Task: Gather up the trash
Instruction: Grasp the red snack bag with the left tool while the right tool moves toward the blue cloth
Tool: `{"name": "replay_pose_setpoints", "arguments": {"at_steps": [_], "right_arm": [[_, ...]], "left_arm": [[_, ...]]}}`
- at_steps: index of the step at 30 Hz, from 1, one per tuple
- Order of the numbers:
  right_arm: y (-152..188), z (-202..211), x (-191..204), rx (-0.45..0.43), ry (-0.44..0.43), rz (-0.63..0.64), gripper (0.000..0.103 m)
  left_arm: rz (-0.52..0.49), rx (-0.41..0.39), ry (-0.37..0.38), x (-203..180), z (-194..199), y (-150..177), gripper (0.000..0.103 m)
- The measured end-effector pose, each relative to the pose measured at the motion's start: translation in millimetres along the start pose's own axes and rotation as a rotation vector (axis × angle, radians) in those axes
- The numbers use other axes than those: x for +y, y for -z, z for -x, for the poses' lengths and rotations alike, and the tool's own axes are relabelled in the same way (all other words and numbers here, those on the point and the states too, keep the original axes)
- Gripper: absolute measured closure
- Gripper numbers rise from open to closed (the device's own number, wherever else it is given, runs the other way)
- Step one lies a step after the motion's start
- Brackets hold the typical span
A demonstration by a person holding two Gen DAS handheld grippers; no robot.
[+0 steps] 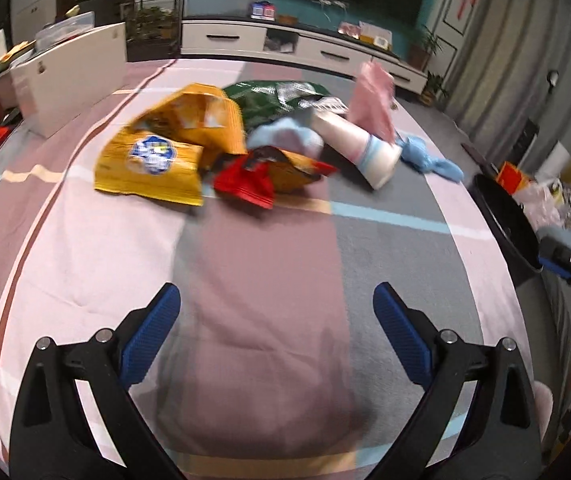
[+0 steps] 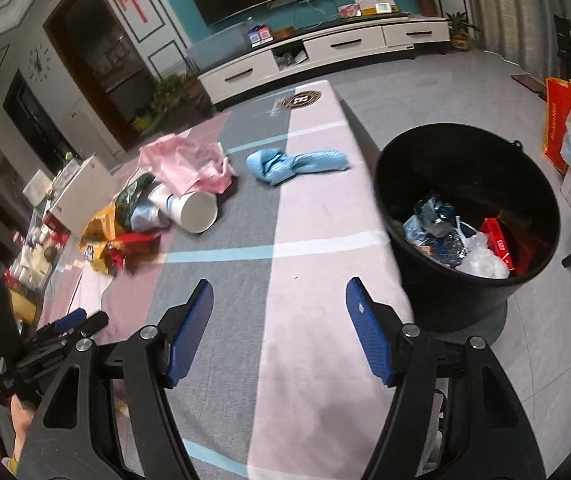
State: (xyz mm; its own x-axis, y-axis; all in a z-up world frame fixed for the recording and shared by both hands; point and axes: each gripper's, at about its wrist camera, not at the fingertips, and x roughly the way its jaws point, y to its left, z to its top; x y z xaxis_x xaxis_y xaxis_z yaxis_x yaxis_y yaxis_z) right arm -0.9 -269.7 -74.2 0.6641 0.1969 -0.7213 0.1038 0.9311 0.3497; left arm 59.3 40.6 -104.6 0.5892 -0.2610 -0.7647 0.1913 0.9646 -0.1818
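Left wrist view: the left claw point(image 1: 276, 300) gapes wide and empty over the cloth-covered worktop point(image 1: 265, 260), the trash pile point(image 1: 237, 140) lying well ahead. Right wrist view: the right claw point(image 2: 278, 296) is likewise spread and empty, pile point(image 2: 157, 208) ahead-left, black bin point(image 2: 465, 216) just right.

The surface point(image 1: 269, 264) wore a cloth of pink, mauve and grey blocks with pale blue and white stripes. On it lay a heap of litter: a yellow snack bag point(image 1: 157, 156), a red wrapper point(image 1: 245, 184), a green bag point(image 1: 269, 94), a white paper cup point(image 2: 193, 210) on its side, a pink plastic bag point(image 2: 185, 164), and, apart, a blue crumpled bag point(image 2: 293, 164).
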Motion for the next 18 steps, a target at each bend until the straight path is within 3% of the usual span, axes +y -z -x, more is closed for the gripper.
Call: {"name": "replay_pose_setpoints", "arguments": {"at_steps": [7,14,18], "right_arm": [[1,-14,12,0.039,0.005,0.026,0.035],[0,-29,15,0.071,0.010,0.025,0.035],[1,-37,16,0.087,0.008,0.024,0.035]], "left_arm": [[0.002,-0.018,0.013,13,-5,-7,0.006],[-0.062,-0.026,-0.007,12,-23,-25,0.010],[-0.121,-0.070,-0.011,6,-26,-46,0.014]]}}
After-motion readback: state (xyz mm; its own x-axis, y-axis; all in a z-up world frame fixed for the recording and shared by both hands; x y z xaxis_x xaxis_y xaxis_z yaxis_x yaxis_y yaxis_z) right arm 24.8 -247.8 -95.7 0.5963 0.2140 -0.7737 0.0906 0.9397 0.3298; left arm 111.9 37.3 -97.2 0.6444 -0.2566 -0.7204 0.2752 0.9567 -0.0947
